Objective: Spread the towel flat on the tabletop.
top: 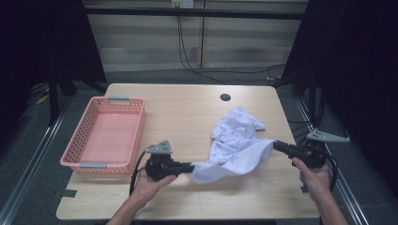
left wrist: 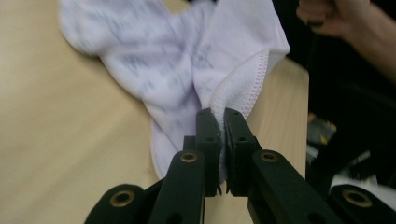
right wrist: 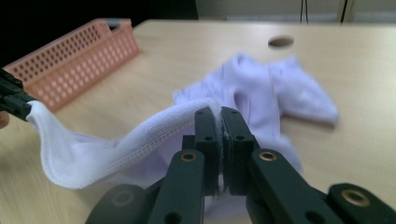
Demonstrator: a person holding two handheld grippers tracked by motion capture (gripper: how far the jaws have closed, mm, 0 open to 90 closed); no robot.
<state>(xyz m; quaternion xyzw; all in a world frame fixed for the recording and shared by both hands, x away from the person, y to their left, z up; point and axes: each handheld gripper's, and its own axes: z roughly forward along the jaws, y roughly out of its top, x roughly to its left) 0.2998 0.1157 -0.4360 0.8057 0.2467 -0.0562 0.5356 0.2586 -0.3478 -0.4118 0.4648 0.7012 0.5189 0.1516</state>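
Observation:
A white cloth [top: 234,143] with a faint blue print lies crumpled on the right half of the wooden table [top: 183,110]. Its near hem hangs stretched between the two grippers. My left gripper [top: 191,166] is shut on the hem's left corner; in the left gripper view its jaws pinch the stitched white edge of the cloth [left wrist: 238,88]. My right gripper [top: 275,144] is shut on the hem's right corner, and the cloth [right wrist: 140,144] sags away from its jaws toward the other gripper [right wrist: 16,105]. The far part of the cloth rests on the table.
A pink perforated basket [top: 105,136] stands on the left side of the table with nothing in it. A round cable hole [top: 225,97] sits near the far edge. Dark curtains flank both sides. The table's right edge lies close to my right hand [top: 315,178].

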